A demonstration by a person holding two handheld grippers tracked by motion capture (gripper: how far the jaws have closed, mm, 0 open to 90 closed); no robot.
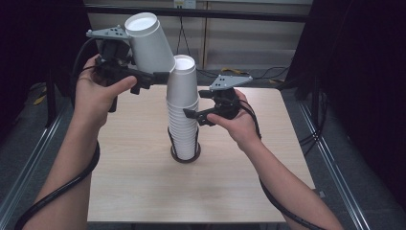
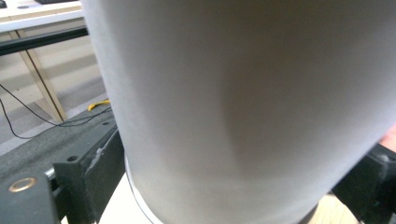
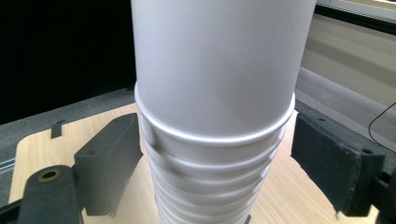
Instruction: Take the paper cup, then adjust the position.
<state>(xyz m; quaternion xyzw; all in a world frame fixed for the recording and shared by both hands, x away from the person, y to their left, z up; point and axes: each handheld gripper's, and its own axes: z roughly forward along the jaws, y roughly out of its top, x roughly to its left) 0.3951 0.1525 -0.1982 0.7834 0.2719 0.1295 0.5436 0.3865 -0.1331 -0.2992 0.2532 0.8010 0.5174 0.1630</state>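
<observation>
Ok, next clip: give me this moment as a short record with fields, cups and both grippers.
held cup: white paper cup, upside down, tilted, lifted beside the stack's top
left gripper: shut on the cup near its rim
stack: white cups, upside down, standing in a black ring holder
right gripper: jaws astride the stack, contact unclear
table: light wood

High view overhead facing forward, gripper views close, sharing cup stack (image 1: 182, 120)

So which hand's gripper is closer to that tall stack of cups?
The right. The right gripper has its jaws either side of the cup stack, while the left gripper holds a single cup, tilted beside the stack's top.
</observation>
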